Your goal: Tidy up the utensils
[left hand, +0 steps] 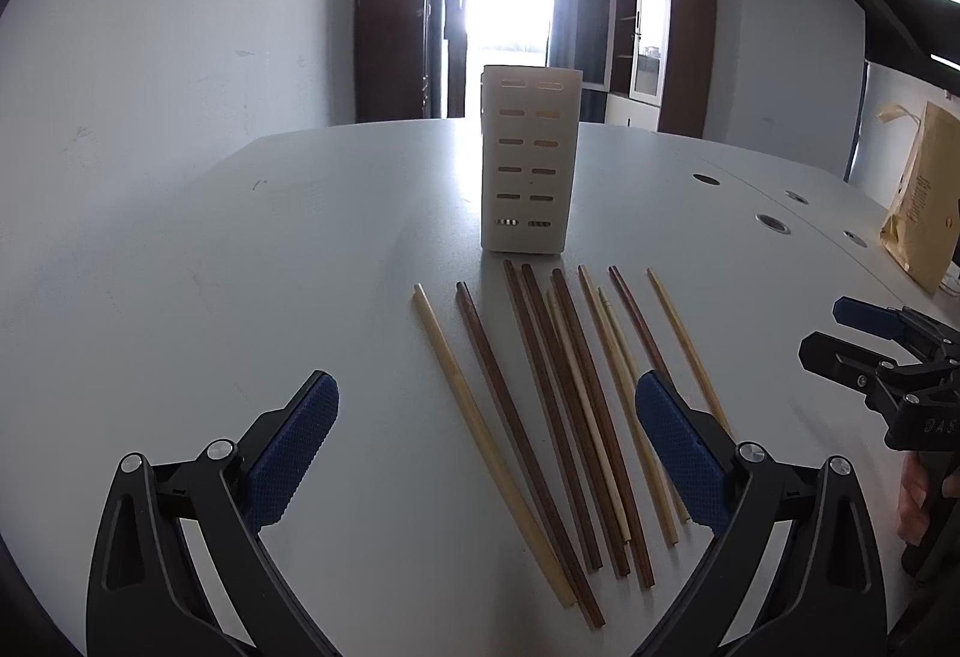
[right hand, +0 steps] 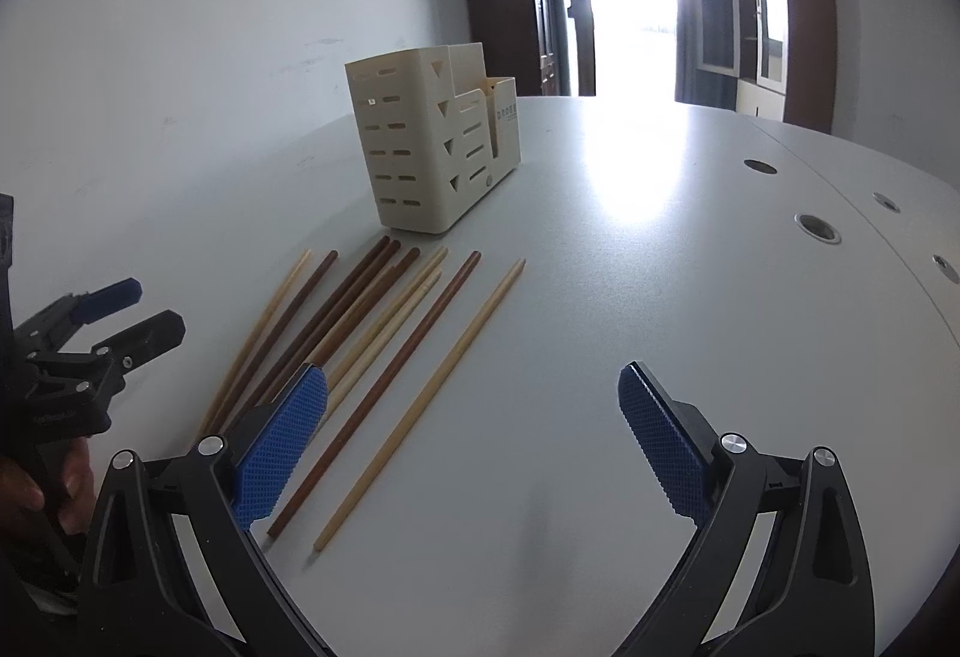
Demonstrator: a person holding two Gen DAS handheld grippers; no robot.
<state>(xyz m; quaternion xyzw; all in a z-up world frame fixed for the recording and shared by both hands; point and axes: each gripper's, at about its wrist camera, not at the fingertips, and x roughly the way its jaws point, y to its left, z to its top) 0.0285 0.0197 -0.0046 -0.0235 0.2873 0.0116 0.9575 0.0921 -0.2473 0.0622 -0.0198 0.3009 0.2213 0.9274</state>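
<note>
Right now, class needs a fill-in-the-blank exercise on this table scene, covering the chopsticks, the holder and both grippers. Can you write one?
1. The chopsticks lie flat on the ____, none in the holder yet.
2. Both the left gripper and the right gripper have their jaws ____.
3. The pads on the gripper fingers are coloured ____.
4. The holder stands ____ behind the chopsticks.

Missing words: table; open; blue; upright

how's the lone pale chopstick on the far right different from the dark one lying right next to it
In the right wrist view, the pale chopstick is light bamboo-coloured; the dark chopstick is reddish brown. The pale one lies apart on bare table; the dark one sits nearer the main bunch. Both lie flat, pointing roughly toward the cream holder.
</note>
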